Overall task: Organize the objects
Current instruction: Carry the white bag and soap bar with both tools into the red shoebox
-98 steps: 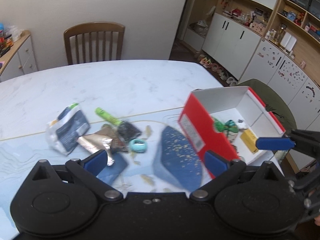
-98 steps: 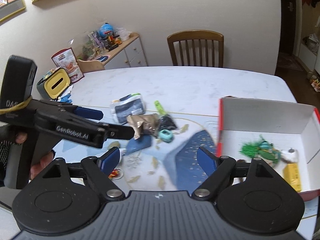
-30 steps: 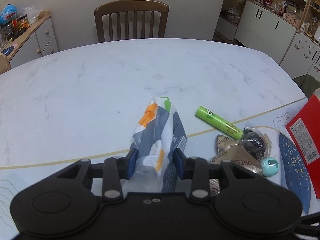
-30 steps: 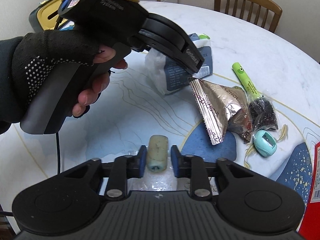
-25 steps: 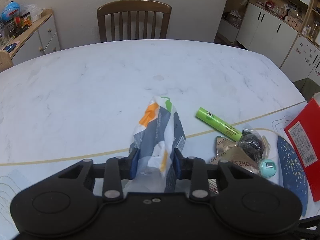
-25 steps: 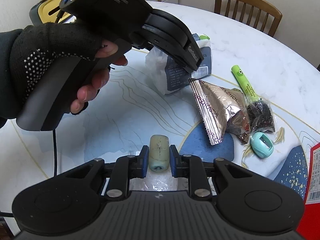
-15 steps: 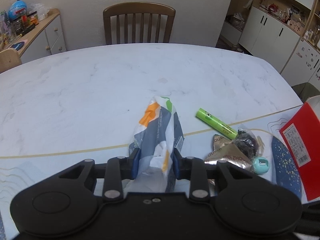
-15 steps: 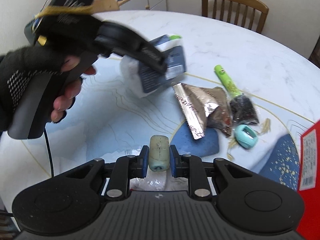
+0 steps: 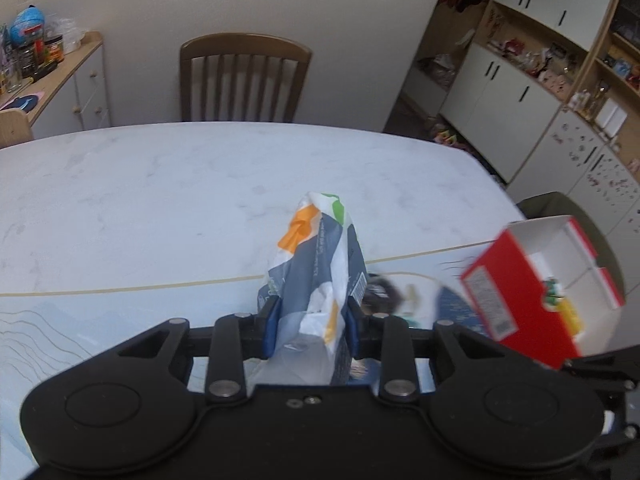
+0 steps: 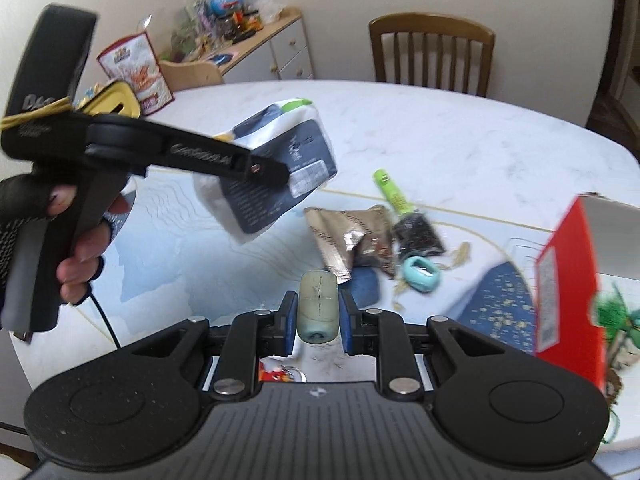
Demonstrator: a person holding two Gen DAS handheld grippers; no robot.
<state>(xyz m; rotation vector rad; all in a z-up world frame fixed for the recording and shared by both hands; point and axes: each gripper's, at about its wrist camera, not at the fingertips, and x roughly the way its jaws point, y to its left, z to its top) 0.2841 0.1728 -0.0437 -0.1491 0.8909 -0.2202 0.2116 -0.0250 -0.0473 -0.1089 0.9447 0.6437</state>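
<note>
we are partway through the tidying, judging by how things are lying. our left gripper is clamping a grey, white and orange soft packet and holding it in the air above the table, while our right gripper is pinching a small pale cylinder between its blue pads, also clear of the surface. neither is in the red box yet, so we are reckoning both need carrying over to it.

on the table we are seeing a silver foil pouch, a green tube, a small dark bag and a turquoise ring-like piece, all lying close together near the box and waiting to be sorted.

the box is standing open on the right, with white walls and a divider inside. it is holding a green tasselled toy and something yellow; the rest of its contents are too blurred to tell.
</note>
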